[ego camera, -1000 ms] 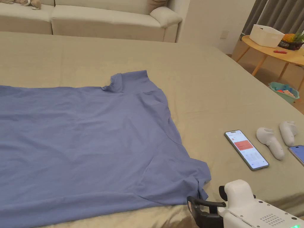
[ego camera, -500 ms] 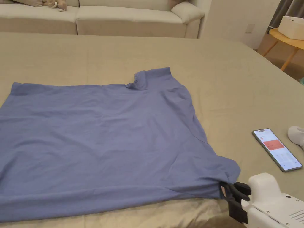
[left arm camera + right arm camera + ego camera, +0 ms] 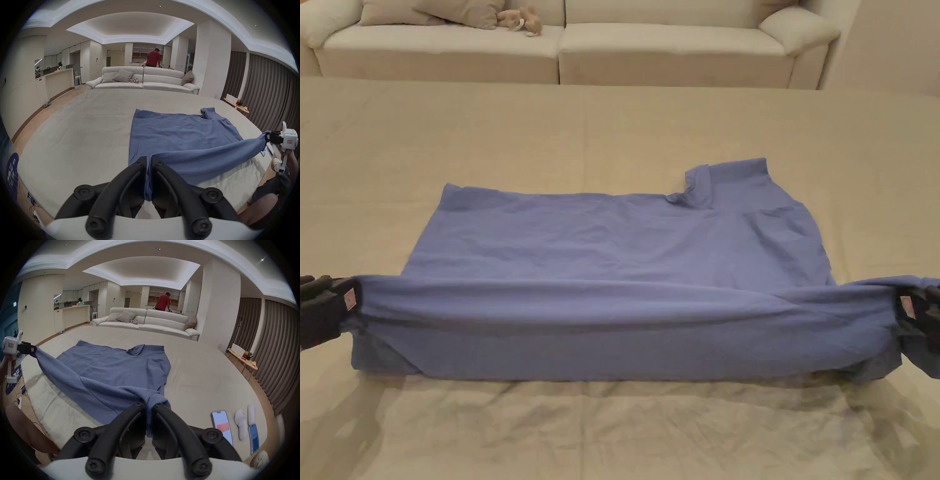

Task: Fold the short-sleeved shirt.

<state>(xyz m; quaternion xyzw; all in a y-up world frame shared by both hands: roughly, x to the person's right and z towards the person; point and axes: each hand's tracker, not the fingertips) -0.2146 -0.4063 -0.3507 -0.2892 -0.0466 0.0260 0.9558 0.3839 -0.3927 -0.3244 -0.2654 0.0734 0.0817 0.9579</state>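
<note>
Since half a second ago, both grippers raised the shirt's (image 3: pixel 625 250) near edge off the bed (image 3: pixel 612 125): left gripper (image 3: pixel 148 160) and right gripper (image 3: pixel 148 404) jaws clamp opposite corners. Best carried level (taut) toward the collar (image 3: pixel 731 178).

You're in an open-plan home living room: a cream sofa (image 3: pixel 562 47) with cushions (image 3: pixel 122 77) at the far side, grey curtains (image 3: pixel 266 353) right, a kitchen counter (image 3: pixel 58 81) far left.

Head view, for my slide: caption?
Both hand-held grippers lift the blue shirt's near edge off the bed.
</note>
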